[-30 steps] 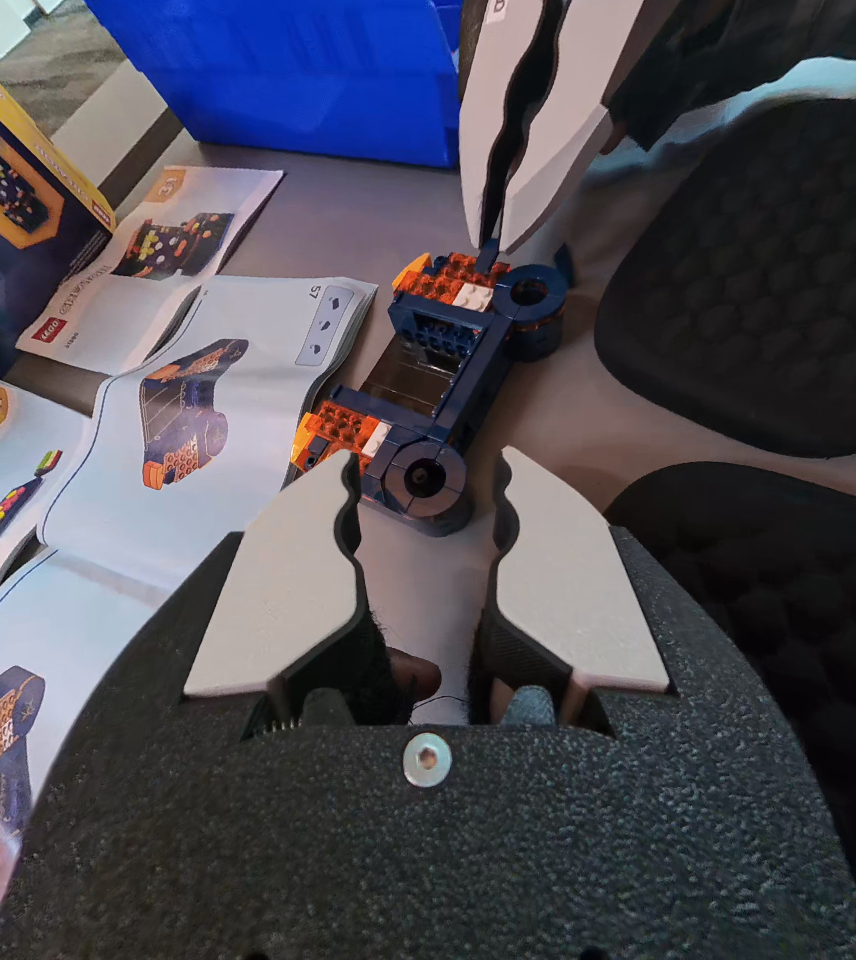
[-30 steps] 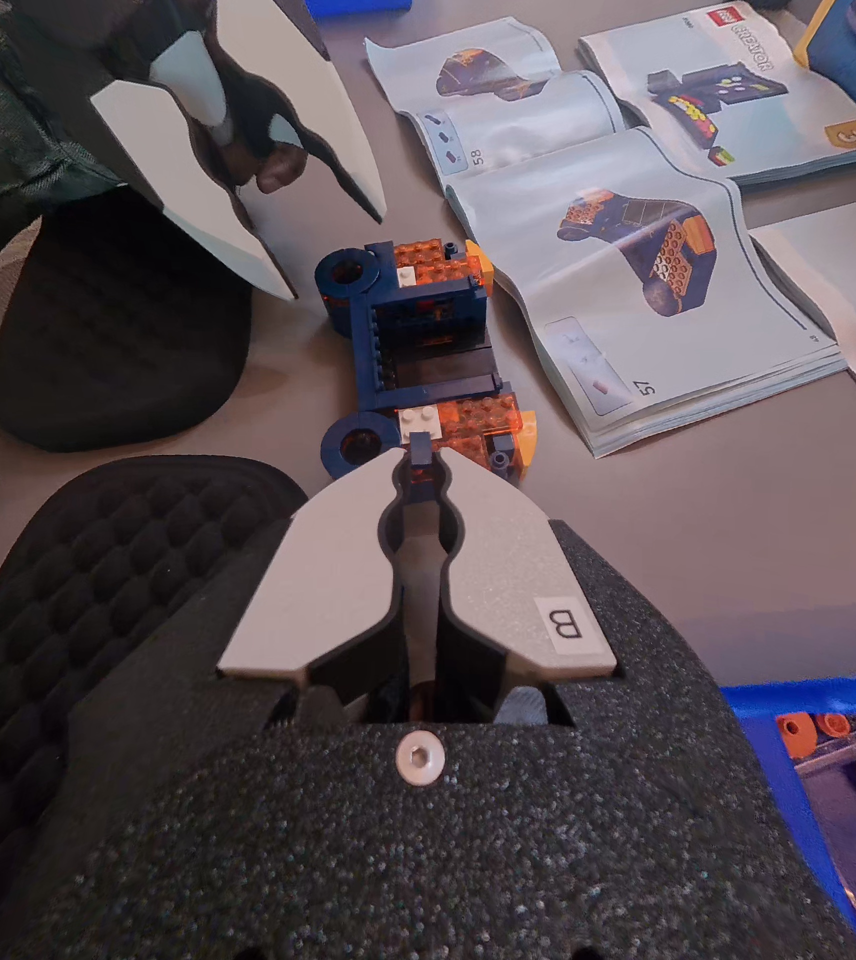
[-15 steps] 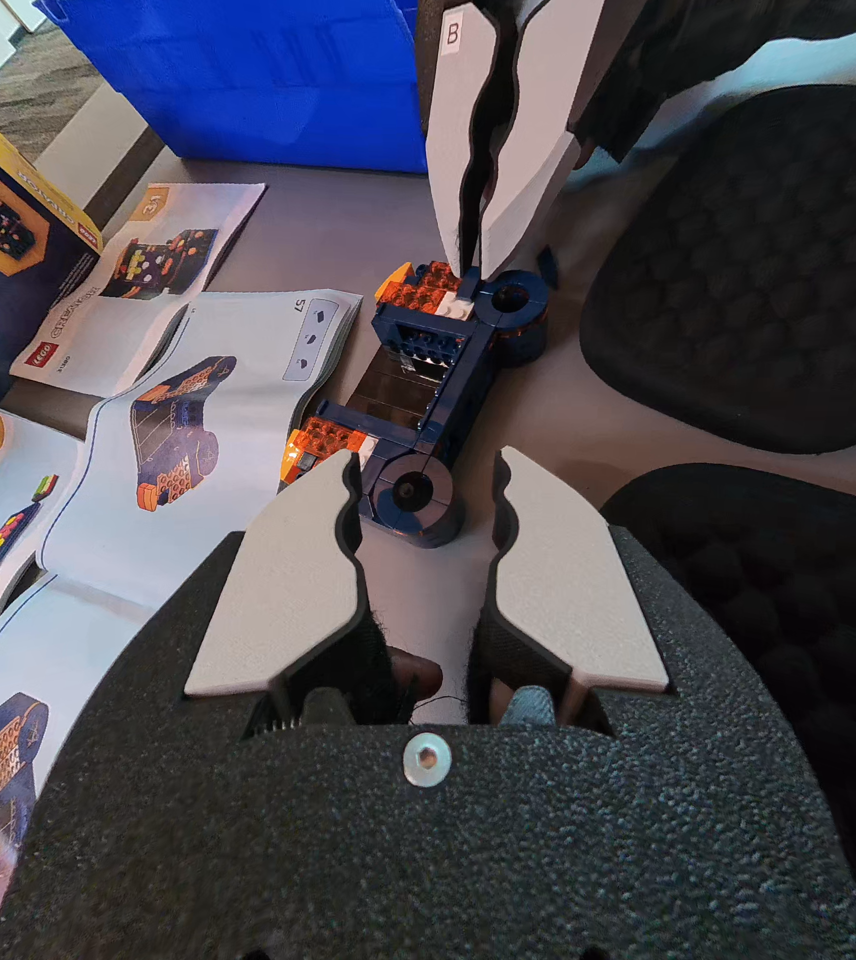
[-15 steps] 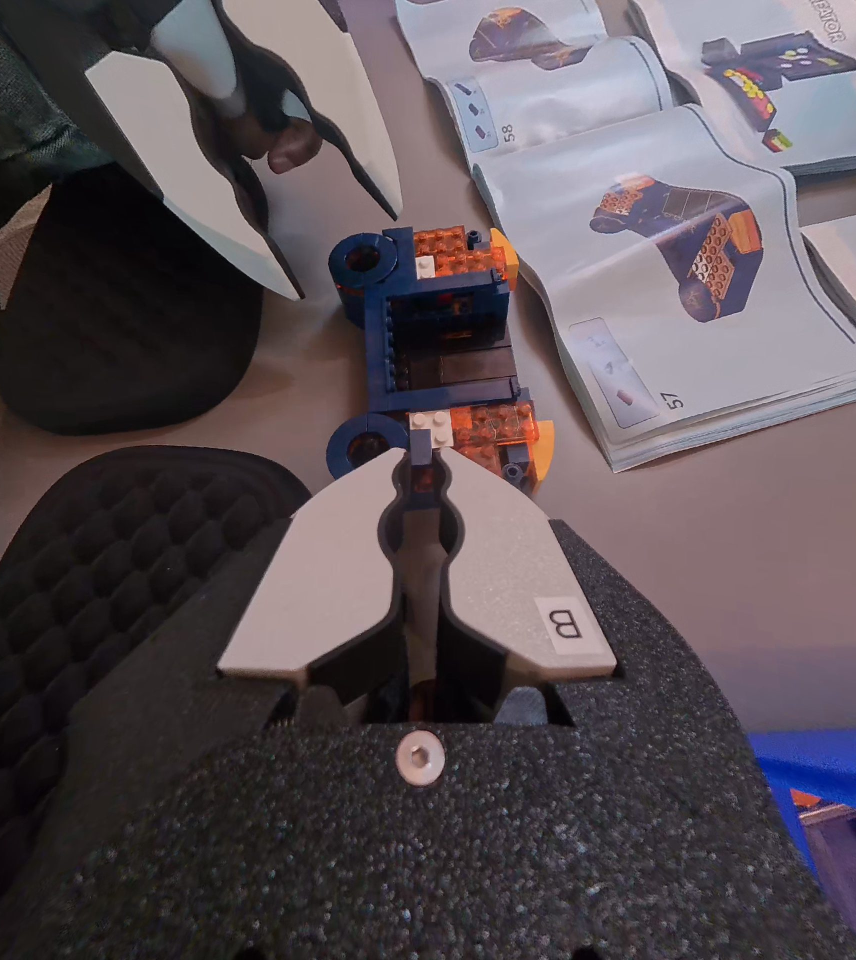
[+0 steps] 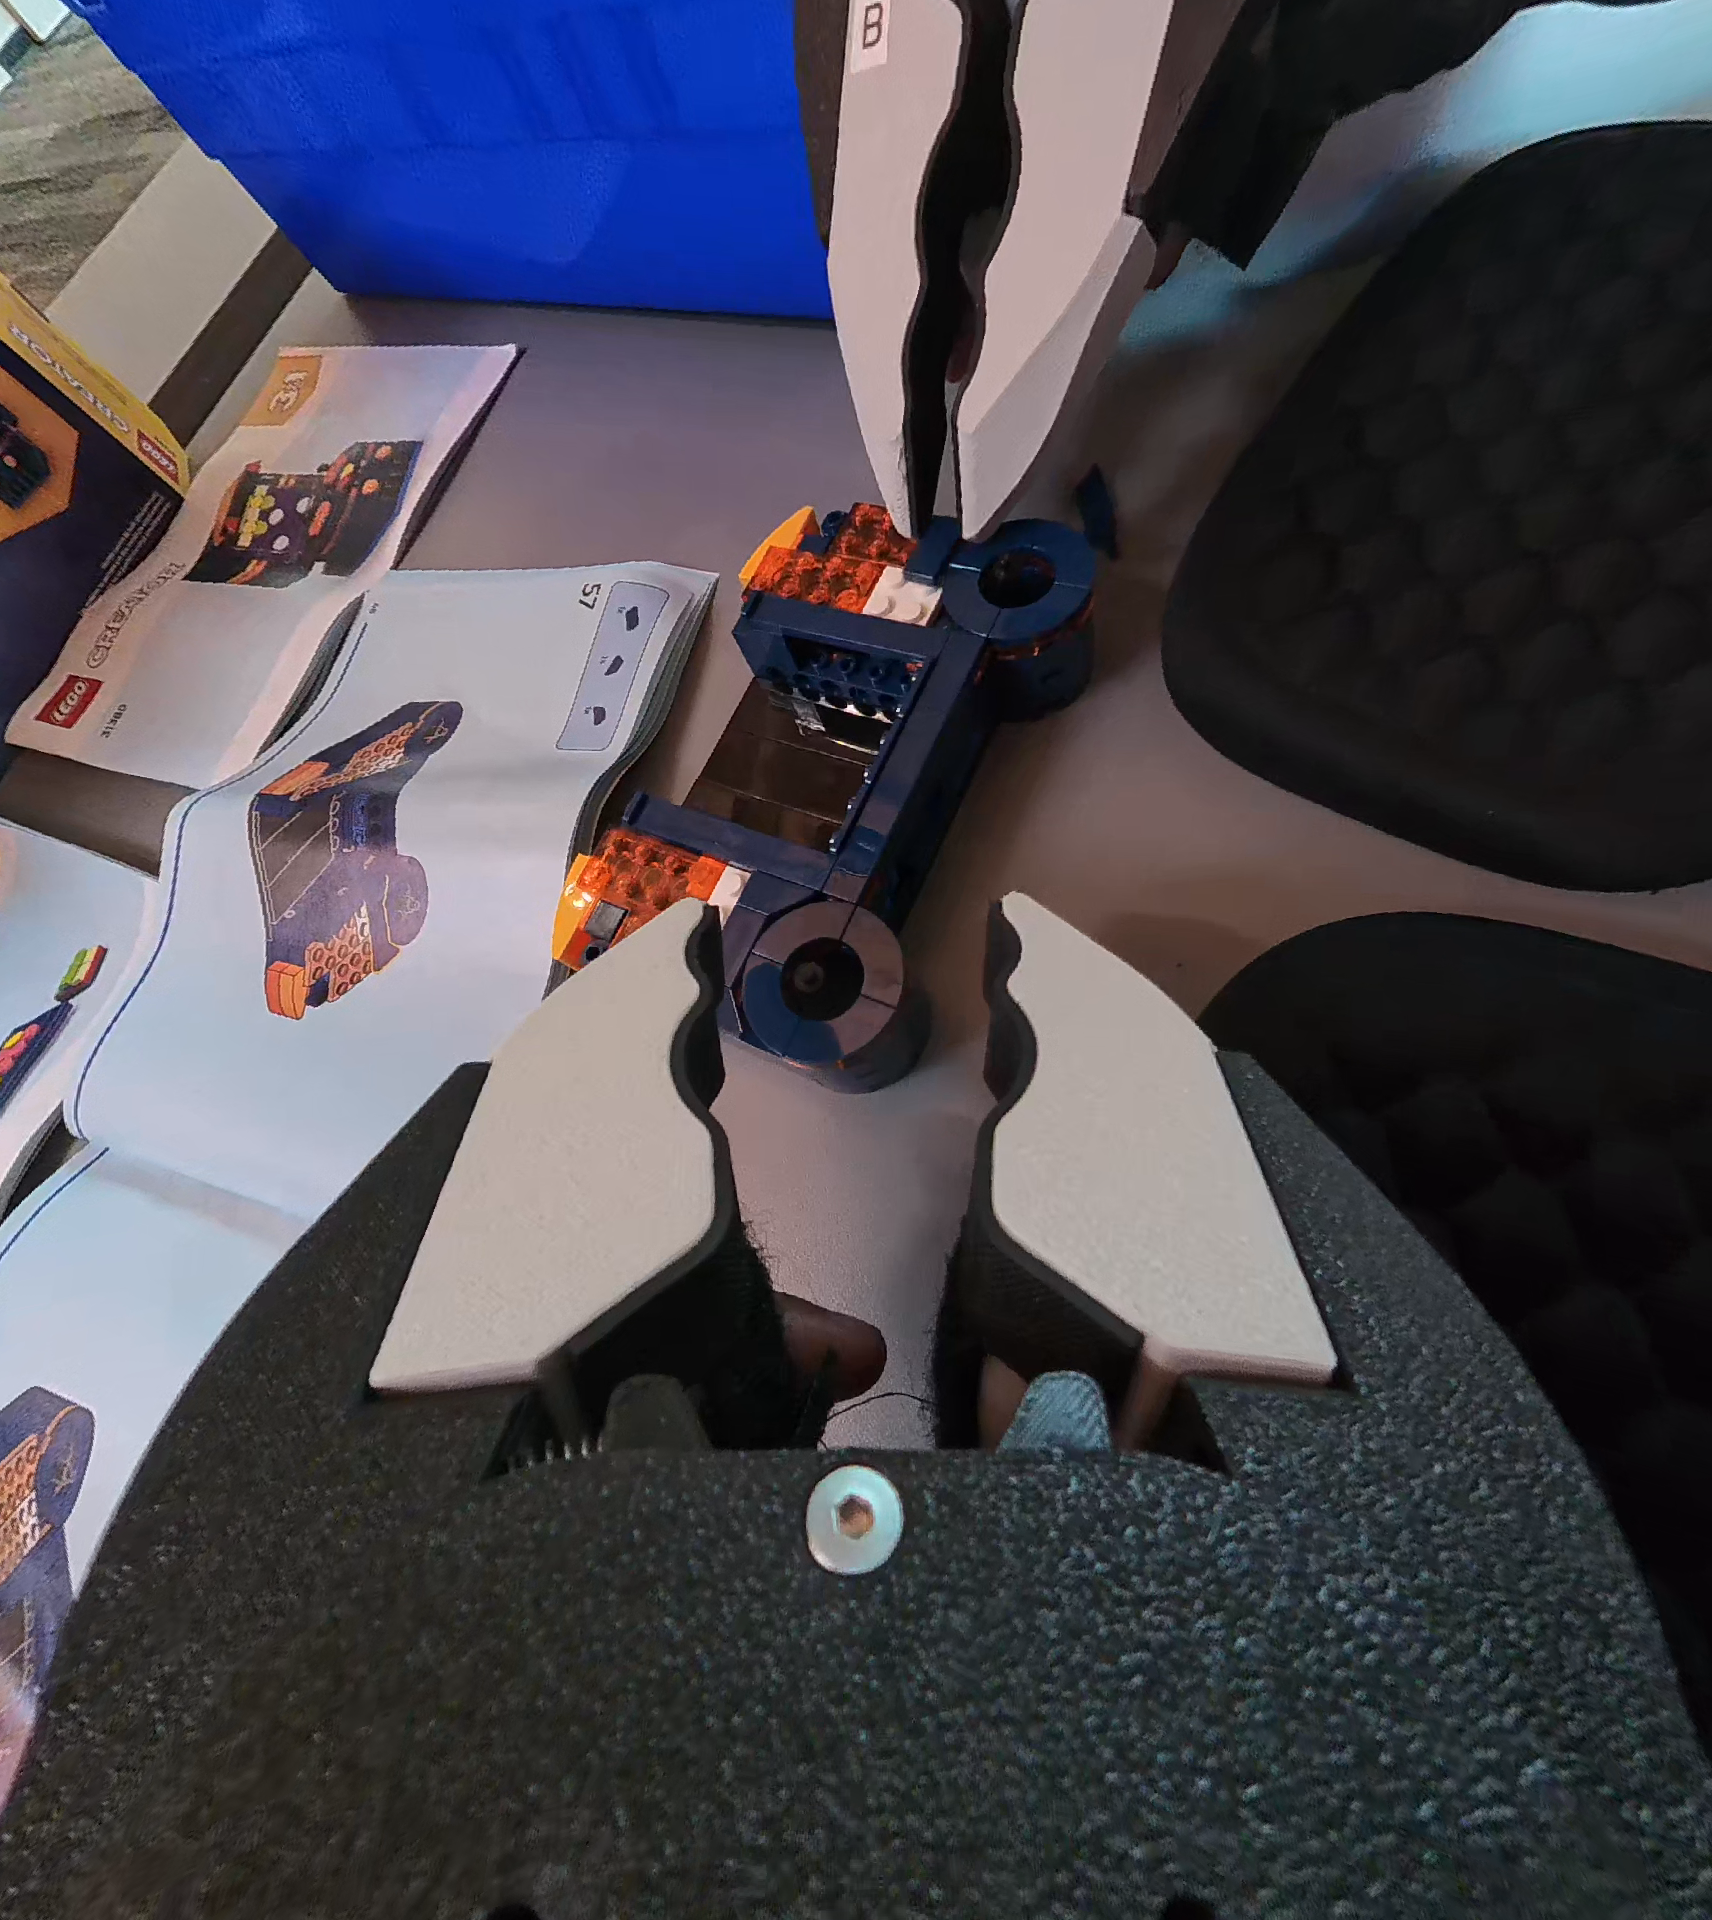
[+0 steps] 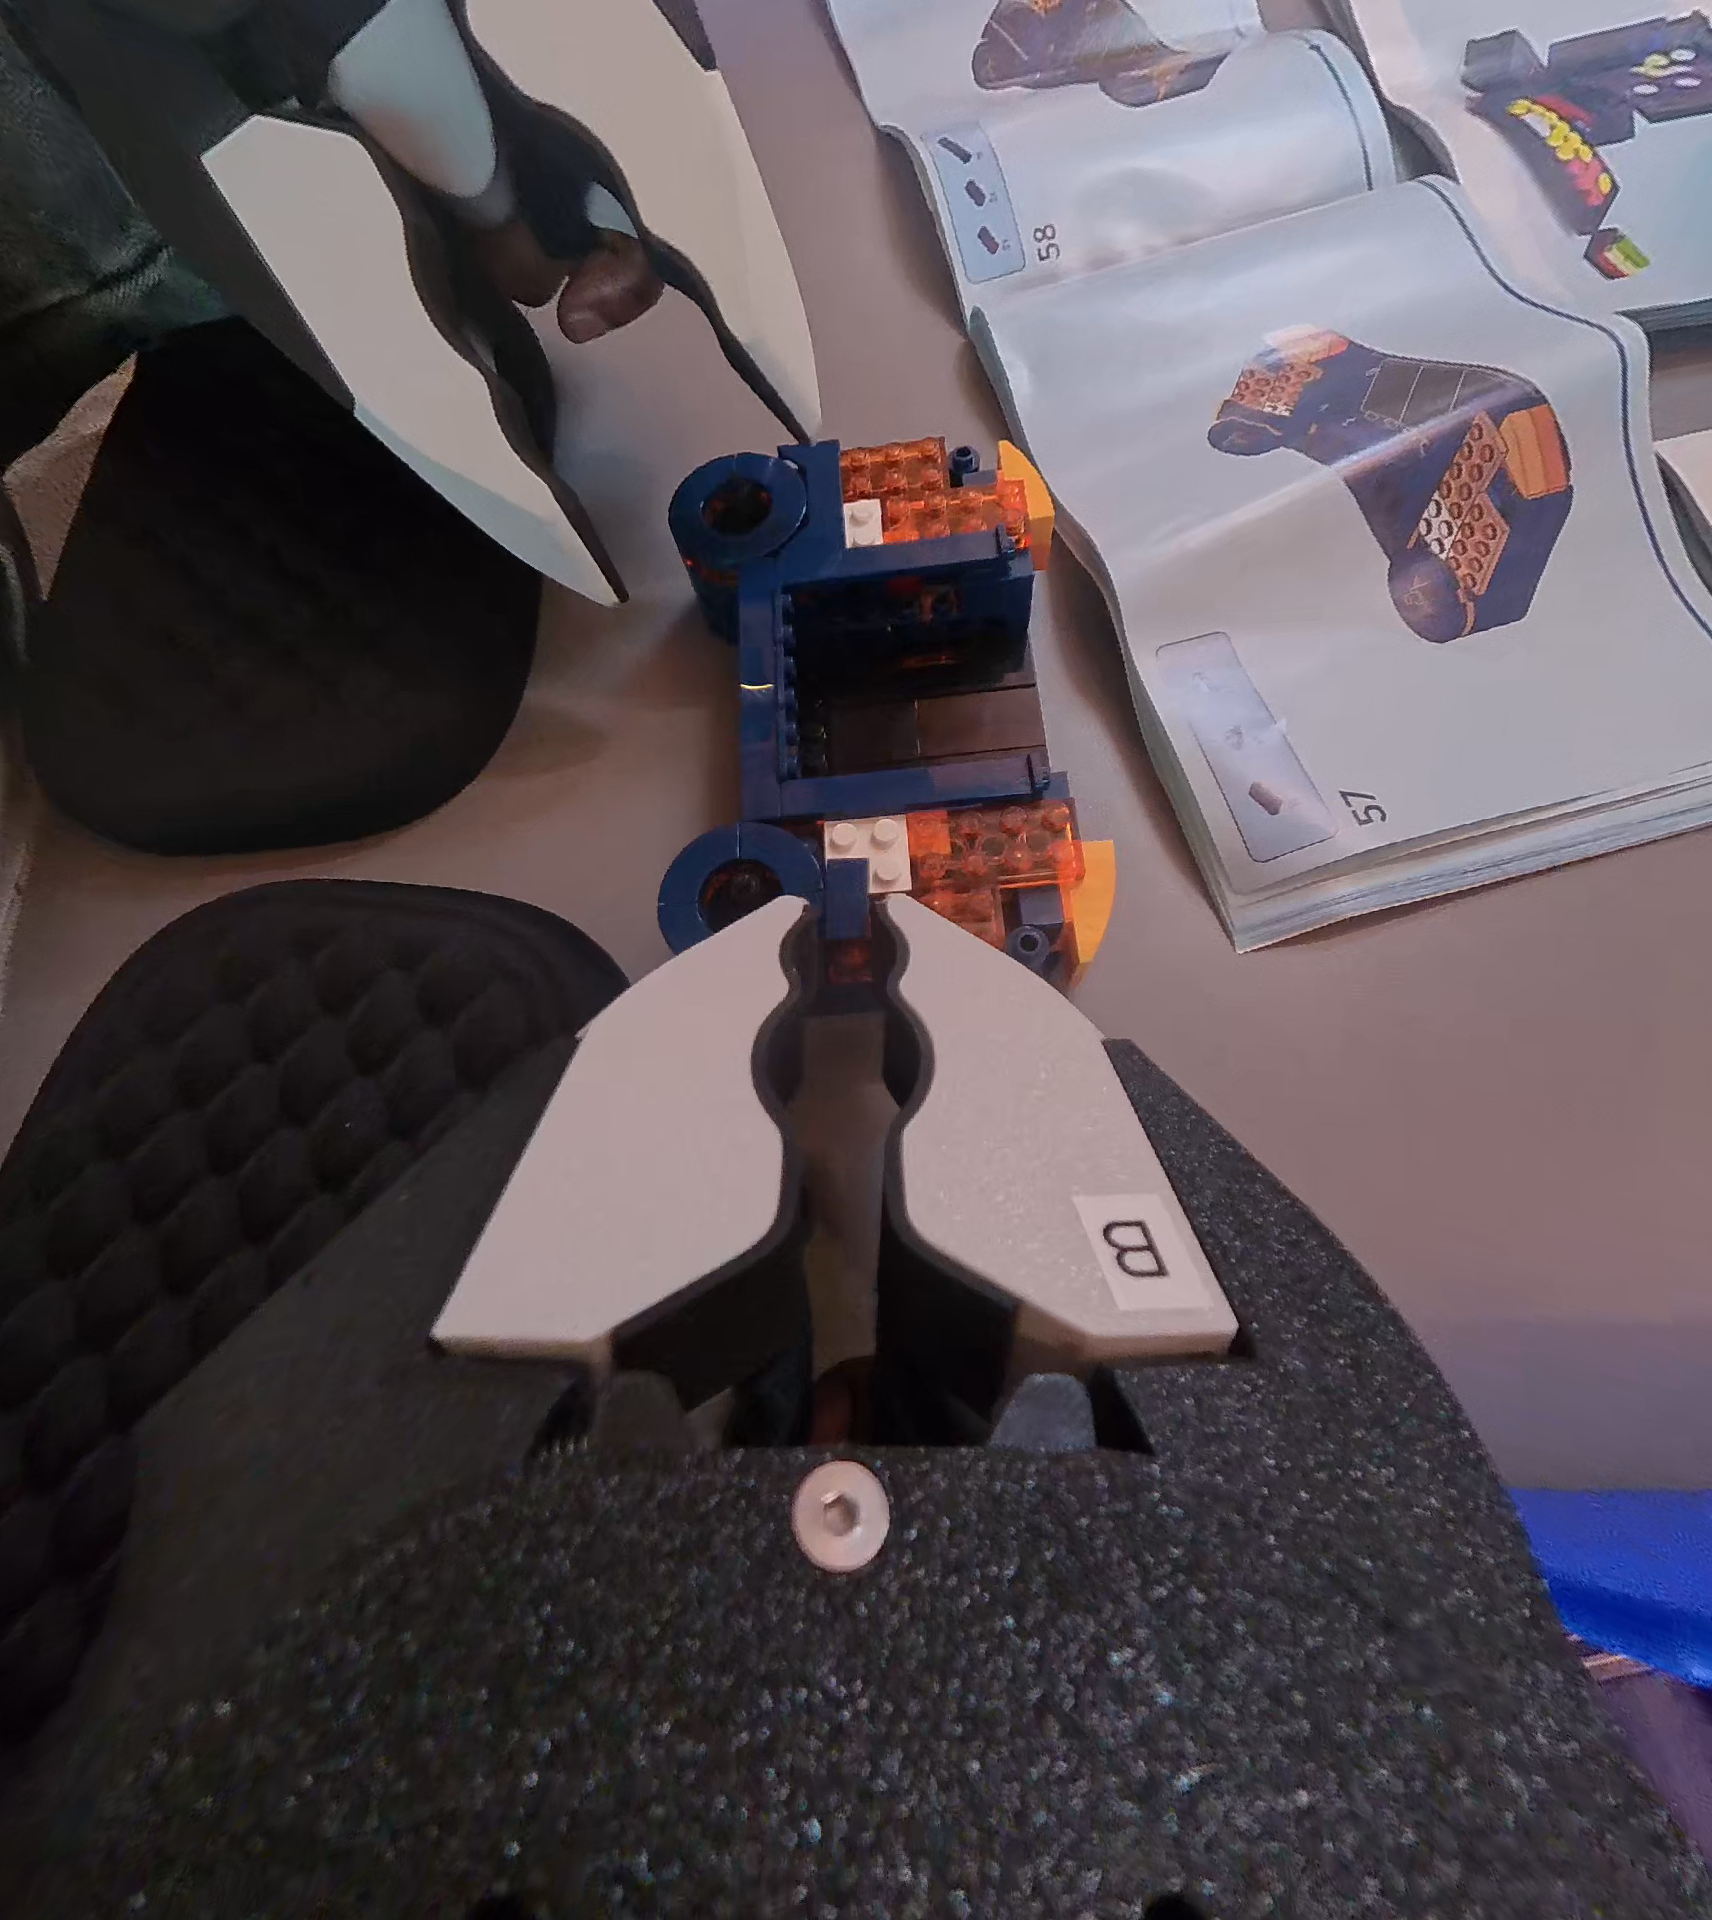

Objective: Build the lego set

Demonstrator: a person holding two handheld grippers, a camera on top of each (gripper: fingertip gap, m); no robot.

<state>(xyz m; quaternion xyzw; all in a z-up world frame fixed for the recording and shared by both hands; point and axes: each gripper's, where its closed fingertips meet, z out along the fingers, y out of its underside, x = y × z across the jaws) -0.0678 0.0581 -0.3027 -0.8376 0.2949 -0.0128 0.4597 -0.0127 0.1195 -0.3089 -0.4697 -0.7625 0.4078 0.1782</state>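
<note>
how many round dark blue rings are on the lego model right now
2: one ring at the model's end by the left gripper, one ring at the end beside the right gripper.

Left gripper (image 5: 847,940), lower centre, jaws spread wide on either side of the near dark-blue ring of the Lego model (image 5: 831,769) at frame centre. Right gripper (image 5: 940,509), top centre, fingertips pinching a small dark-blue brick (image 5: 940,545) at the model's far end. Open instruction booklet (image 5: 364,831) at left, touching the model; blue bin (image 5: 478,145) upper left; black foam pads (image 5: 1517,499) at right.
</note>
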